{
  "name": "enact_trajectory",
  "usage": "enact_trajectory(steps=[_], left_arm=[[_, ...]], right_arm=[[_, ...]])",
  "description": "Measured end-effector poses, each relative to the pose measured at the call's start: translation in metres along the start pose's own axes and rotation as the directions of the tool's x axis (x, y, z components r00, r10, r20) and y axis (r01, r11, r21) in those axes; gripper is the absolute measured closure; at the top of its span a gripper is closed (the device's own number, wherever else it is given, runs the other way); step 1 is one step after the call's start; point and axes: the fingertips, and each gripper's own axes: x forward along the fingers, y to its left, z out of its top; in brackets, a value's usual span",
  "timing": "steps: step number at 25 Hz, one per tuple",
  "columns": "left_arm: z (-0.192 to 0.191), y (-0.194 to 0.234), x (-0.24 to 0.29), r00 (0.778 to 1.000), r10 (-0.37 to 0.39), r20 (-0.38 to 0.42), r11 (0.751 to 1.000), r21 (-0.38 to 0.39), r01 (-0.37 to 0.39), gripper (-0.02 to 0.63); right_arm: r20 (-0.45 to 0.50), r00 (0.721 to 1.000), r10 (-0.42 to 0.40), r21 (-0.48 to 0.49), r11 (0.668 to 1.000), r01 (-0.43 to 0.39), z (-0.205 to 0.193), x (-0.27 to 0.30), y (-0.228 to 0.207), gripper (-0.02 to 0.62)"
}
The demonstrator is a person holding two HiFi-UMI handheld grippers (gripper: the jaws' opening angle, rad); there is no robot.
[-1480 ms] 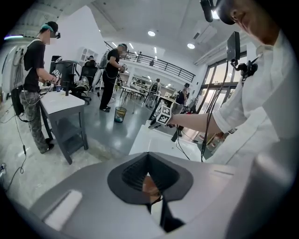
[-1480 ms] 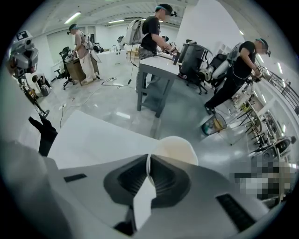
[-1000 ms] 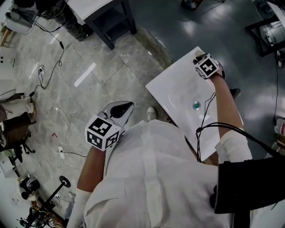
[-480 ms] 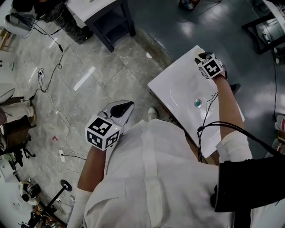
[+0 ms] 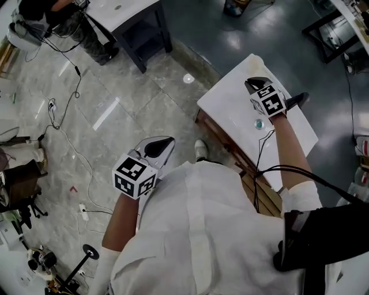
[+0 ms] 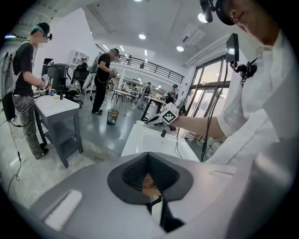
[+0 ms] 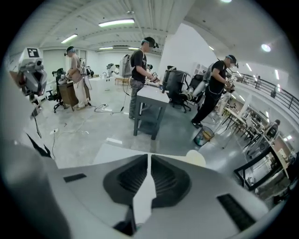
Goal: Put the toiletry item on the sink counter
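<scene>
The white sink counter (image 5: pixel 230 109) with a round drain (image 5: pixel 259 123) stands to my front right. Over its basin hangs my right gripper (image 5: pixel 255 85), jaws together with nothing between them. In the right gripper view a pale, rounded toiletry item (image 7: pixel 195 158) rests on the counter's far corner (image 7: pixel 114 154), just past the right gripper (image 7: pixel 149 158). My left gripper (image 5: pixel 154 150) hangs above the floor to the counter's left, shut and empty. In the left gripper view the left gripper (image 6: pixel 148 158) points at the sink counter (image 6: pixel 140 142) and at the right gripper (image 6: pixel 161 119).
A dark grey table (image 5: pixel 135 20) stands ahead on the left, with a person (image 5: pixel 46 11) beside it. Cables (image 5: pixel 69 132) trail over the marble floor. A wooden slatted frame (image 5: pixel 262 193) sits under the counter. More people (image 7: pixel 140 79) and a bin (image 7: pixel 203 136) are farther off.
My right gripper has drawn back from the counter's far corner toward the drain. The left gripper has barely moved.
</scene>
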Motion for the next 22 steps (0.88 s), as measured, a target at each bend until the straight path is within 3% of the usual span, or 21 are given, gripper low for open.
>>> enact_trajectory(steps=[11, 22], left_arm=[[-0.042, -0.034, -0.064, 0.995, -0.096, -0.009, 0.994, 0.052, 0.096, 0.600], [-0.087, -0.074, -0.101, 0.981, -0.194, -0.023, 0.977, 0.084, 0.195, 0.600]], right_arm=[[0.113, 0.978, 0.177, 0.134, 0.972, -0.192, 0.012, -0.075, 0.223, 0.590], [0.172, 0.963, 0.210, 0.131, 0.963, -0.234, 0.021, -0.135, 0.352, 0.591]])
